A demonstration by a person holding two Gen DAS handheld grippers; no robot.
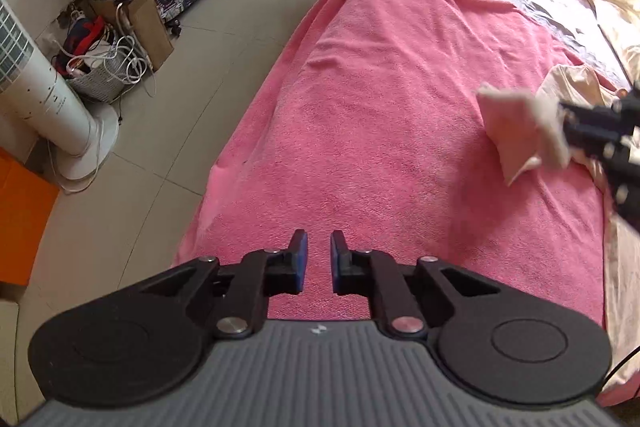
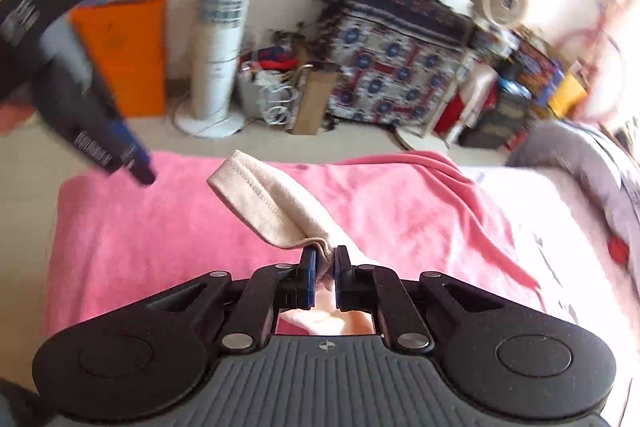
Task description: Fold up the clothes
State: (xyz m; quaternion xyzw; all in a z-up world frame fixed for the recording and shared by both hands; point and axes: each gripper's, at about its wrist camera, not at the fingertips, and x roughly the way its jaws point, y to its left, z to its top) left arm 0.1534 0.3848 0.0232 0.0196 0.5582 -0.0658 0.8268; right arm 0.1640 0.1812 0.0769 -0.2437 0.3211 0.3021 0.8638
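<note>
Lifting the cream garment [image 2: 264, 205] above the pink blanket [image 2: 160, 227], your right tool [image 2: 325, 259] pinched its edge while your left tool [image 1: 319, 247] stood slightly spread, empty, needing a second grip.

Both wrist views look steeply down, close over the shared pink blanket [image 1: 400, 107], facing crosswise.

Pink blanket [image 1: 400, 131] lies bare ahead; cream garment [image 1: 516, 131] apparently crowds its right edge.

At frame centre, the right gripper [image 2: 325, 261] pinches a cream garment [image 2: 264, 203] above the pink blanket [image 2: 160, 227].
</note>
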